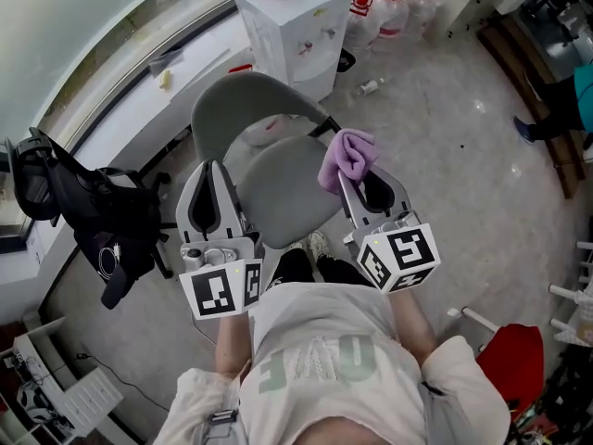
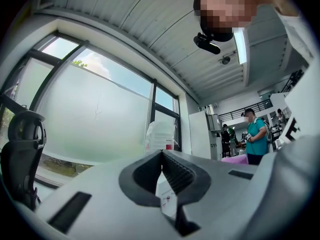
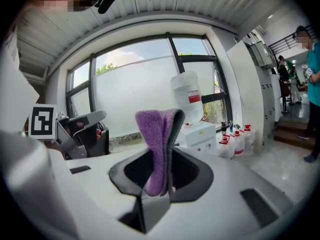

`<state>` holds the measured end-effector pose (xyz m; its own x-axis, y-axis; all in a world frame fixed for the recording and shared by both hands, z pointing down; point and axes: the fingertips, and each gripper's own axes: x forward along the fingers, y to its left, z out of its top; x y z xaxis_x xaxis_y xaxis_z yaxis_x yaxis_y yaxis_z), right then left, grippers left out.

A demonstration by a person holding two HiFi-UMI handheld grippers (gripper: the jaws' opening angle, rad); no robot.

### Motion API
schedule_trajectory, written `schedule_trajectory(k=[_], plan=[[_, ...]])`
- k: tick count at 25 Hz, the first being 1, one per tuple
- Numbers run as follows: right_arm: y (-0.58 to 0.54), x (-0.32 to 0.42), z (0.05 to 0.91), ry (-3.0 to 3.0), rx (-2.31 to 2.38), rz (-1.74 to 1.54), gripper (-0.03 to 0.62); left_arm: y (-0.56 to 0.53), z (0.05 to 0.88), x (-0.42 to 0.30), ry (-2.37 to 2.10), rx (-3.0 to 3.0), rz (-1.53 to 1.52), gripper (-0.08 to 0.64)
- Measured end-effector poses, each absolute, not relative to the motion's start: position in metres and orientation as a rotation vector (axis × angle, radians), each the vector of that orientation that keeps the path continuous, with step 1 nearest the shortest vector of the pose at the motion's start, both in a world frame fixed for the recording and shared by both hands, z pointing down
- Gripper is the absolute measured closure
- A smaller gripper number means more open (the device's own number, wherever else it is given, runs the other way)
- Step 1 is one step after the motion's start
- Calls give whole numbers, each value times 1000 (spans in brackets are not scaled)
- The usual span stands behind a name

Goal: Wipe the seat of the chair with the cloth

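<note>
Grey chair seat (image 1: pixel 283 193) sits between the two grippers, backrest (image 1: pixel 243 100) on its far side. Open floor to the right. Left is tighter: black office chair (image 1: pixel 83 202) near the seat. White water dispenser (image 1: pixel 292 35) just beyond the backrest, red stool (image 1: pixel 510 364) near right, well apart. Both forearms reach forward, roughly parallel, grippers pointing far. Left gripper (image 2: pixel 163 159) at the seat's left edge, jaws closed on each other, holding nothing. Right gripper (image 1: pixel 347 182) at the seat's right edge, clamped on the purple cloth (image 1: pixel 347 154). Cloth is folded, long axis along the jaws, free end sticking out past the tips toward far, over the seat's far right corner; can't tell if it touches the seat
</note>
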<state>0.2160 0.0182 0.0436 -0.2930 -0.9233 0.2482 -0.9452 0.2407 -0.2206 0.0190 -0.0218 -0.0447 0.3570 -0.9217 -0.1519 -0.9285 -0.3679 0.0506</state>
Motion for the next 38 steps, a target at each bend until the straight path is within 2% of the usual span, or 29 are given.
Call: schedule_trajectory(k=[11,20,24,29,38], plan=[[-6,177,48,-2462,1710,495,497,-31,-32,-17,1822,-2512,231,548],[-50,98,80,-2553,1395,505,497,-44,9,-75,1971,-2439,193,548],[-77,56,145,-2538,1179,563,497,-47,66,-112,2135,-2384,172,548],[-102,3,267,-2469,922,699,497,-39,161,-147,2318,-2342,106,548],[-98,-67,485,-2250,648,1026,497,-17,288,-166,2436,-2345,70,548]])
